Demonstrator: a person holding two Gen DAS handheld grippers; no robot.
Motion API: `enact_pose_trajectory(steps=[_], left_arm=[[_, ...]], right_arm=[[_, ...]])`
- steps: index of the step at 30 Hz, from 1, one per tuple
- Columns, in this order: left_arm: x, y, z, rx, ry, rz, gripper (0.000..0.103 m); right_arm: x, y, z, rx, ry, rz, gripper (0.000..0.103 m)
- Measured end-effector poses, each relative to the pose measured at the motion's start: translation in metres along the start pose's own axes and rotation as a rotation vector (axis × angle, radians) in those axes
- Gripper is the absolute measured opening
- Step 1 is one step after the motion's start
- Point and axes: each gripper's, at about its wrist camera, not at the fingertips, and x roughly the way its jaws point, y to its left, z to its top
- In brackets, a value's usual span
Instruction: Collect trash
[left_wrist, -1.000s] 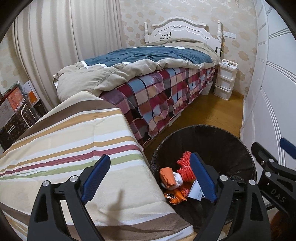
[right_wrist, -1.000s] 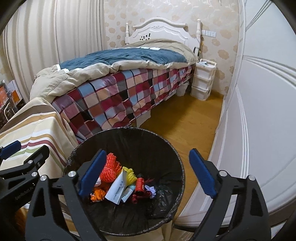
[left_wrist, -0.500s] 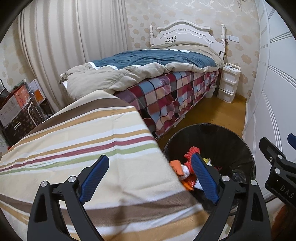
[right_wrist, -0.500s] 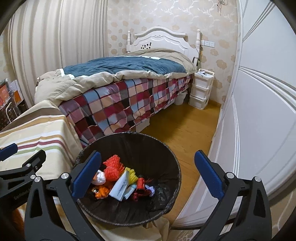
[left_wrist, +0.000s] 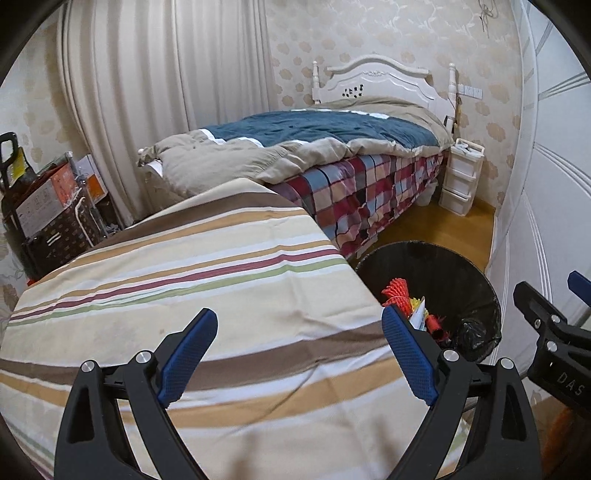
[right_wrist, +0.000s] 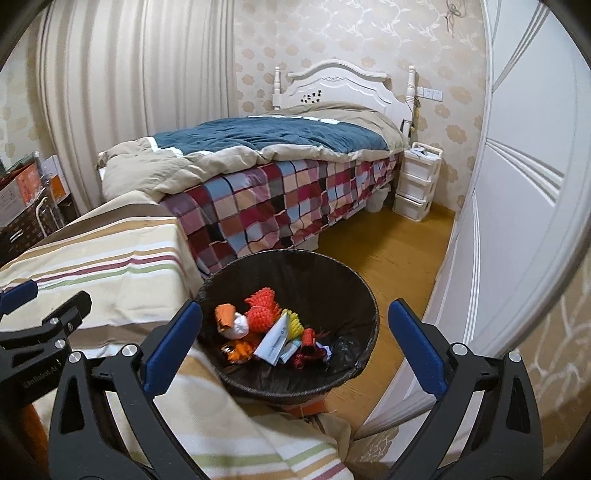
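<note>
Trash bin (right_wrist: 334, 373), black-lined, stands on the floor beside the striped surface (left_wrist: 177, 280), below and between the right gripper (right_wrist: 295, 343) fingers, spread wide and empty. Its trash (right_wrist: 266, 328), apparently wrappers and paper, lies inside. The left gripper (left_wrist: 299, 358) fingers gape empty over the surface.

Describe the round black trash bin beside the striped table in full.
The round black trash bin stands upright on the wooden floor, between the striped cloth-covered table and the white panelled door. A black plastic liner covers its inside and folds over the rim. At the bottom lie orange foam netting, a yellow net, a crumpled orange-and-white wrapper, folded white paper and small red scraps. The table cloth hides its near-left edge. Nothing grips it.
</note>
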Motion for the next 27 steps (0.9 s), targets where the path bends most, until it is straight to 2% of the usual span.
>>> enact_pose_trajectory(steps=[11, 27], left_arm=[[-0.047, 0.02, -0.014, -0.041, -0.05, 0.02, 0.09], [-0.072, 0.03, -0.031, -0.071, -0.076, 0.036, 0.09]], right_arm=[[-0.05, 0.016, -0.015, -0.053, -0.029, 0.039, 0.098], [-0.091, 0.016, -0.024, -0.073, -0.049, 0.069, 0.098]])
